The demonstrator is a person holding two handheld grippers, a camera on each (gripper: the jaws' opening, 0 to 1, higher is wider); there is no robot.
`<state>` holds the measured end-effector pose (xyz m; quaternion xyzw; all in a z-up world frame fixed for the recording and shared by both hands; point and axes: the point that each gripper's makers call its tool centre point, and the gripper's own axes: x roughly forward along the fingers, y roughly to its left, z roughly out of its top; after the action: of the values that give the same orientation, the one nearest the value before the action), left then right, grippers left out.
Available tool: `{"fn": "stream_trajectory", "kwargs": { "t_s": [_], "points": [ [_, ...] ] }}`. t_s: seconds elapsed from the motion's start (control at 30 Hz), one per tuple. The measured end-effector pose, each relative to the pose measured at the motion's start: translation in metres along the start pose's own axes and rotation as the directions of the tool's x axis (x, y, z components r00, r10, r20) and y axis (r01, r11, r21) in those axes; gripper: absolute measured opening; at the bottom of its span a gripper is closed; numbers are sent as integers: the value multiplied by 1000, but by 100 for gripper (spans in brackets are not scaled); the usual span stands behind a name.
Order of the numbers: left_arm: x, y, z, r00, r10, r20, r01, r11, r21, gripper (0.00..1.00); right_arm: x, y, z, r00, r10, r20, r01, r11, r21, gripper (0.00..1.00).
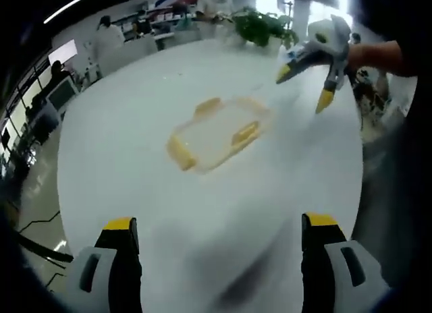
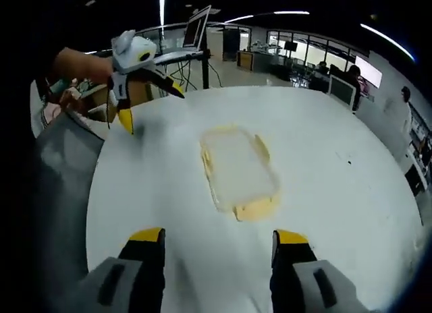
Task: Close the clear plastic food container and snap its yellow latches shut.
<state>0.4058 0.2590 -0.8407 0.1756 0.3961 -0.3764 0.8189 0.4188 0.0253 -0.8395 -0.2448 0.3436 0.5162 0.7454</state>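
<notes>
- Left gripper view: left hand-held gripper [image 1: 219, 225] has its jaws spread wide, holding nothing, above the white counter [image 1: 121, 137].
- Clear food container [image 1: 219, 132] lies on the counter ahead of these jaws, well apart from them, near mid-counter. Long axis runs diagonally, lower left to upper right; yellow latches [image 1: 246, 132] sit on its sides and at the near-left end.
- Other hand-held gripper hangs beyond the container at upper right, apart from it.
- Right gripper view: right hand-held gripper [image 2: 217, 242] also gapes wide and empty.
- Container lies just ahead of its tips, long axis running nearly straight away from them, with a yellow latch at the near end.
</notes>
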Motion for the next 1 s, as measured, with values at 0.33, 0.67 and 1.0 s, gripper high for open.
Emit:
{"fn": "stream_trajectory", "kwargs": {
  "t_s": [0.33,0.67,1.0],
  "points": [
    [15,7,7,998,-63,-9,63,994,91,99,6,-14,-1,1000,11,-25,-13,996,-89,61],
    [27,27,24,995,-101,-19,103,976,193,97,19,-24,0,998,45,-47,-49,994,-102,61],
    [39,35,32,987,-154,-49,162,947,278,94,30,-40,14,999,28,-38,-32,991,-130,59]
  ]
}}
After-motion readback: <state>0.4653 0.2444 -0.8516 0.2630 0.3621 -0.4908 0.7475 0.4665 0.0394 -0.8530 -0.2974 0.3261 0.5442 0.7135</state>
